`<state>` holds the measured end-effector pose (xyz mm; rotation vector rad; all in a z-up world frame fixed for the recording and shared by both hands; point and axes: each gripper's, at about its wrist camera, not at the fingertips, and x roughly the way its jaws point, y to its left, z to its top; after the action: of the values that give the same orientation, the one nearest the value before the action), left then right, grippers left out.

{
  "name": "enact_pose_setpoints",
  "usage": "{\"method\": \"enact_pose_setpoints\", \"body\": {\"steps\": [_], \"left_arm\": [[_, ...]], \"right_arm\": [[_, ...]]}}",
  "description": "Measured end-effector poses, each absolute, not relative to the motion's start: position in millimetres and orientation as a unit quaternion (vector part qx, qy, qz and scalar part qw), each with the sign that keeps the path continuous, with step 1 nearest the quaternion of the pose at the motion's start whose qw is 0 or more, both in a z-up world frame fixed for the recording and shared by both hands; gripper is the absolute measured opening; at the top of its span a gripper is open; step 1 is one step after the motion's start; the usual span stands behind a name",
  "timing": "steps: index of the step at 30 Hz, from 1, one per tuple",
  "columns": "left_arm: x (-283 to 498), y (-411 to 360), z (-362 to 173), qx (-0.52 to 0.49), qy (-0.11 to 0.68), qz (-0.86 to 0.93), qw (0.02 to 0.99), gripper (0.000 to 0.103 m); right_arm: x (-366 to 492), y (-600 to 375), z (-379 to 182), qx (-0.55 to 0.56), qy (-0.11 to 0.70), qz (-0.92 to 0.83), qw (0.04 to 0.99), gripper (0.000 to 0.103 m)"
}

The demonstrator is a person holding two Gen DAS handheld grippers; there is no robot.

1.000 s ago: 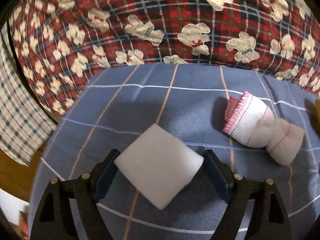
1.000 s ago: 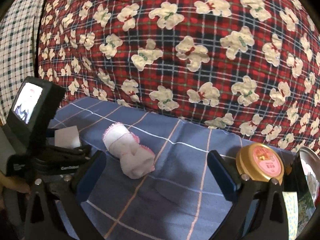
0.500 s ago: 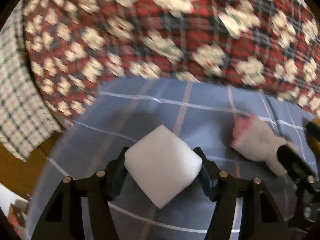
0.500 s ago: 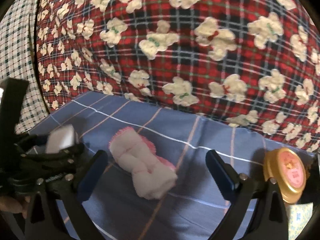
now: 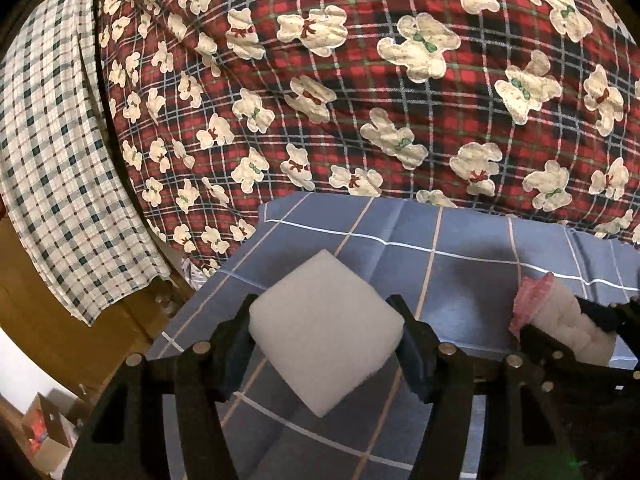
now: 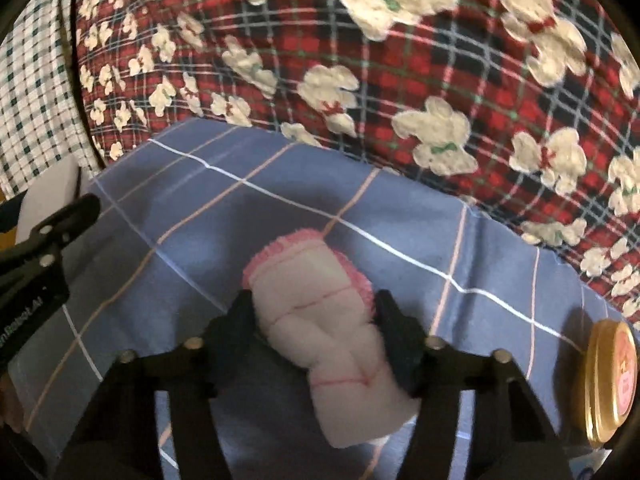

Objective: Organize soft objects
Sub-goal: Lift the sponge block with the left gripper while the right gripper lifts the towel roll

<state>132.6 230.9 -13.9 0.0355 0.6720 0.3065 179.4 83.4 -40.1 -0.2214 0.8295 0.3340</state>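
My left gripper [image 5: 326,336] is shut on a white foam block [image 5: 326,330] and holds it above the blue checked cloth [image 5: 440,276]. My right gripper [image 6: 314,316] has closed on a rolled white towel with a pink edge [image 6: 320,312], which lies on the blue cloth [image 6: 200,216]. The towel also shows at the right of the left wrist view [image 5: 560,320], with the right gripper's fingers [image 5: 600,314] around it. The left gripper's arm shows at the left edge of the right wrist view [image 6: 36,264].
A red plaid quilt with bear prints [image 5: 360,80] rises behind the blue cloth. A green-and-white checked cloth [image 5: 48,160] hangs at the left over brown wood [image 5: 60,344]. A gold tin with a pink lid [image 6: 612,380] lies at the right.
My left gripper closed on the foam block and lifted it. My right gripper moved left to the rolled towel and closed around it.
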Motion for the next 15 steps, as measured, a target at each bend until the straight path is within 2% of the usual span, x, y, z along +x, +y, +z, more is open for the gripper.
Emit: {"method": "enact_pose_setpoints", "body": {"steps": [8,15], "left_arm": [[128,225,-11,0.011,0.316,0.144,0.938,0.065],[116,224,3,0.001,0.277,0.148,0.949,0.065]], "right_arm": [[168,80,-33,-0.113,0.375,0.158,0.906,0.032],[128,65,0,-0.053,0.278,0.186,0.941,0.032]]}}
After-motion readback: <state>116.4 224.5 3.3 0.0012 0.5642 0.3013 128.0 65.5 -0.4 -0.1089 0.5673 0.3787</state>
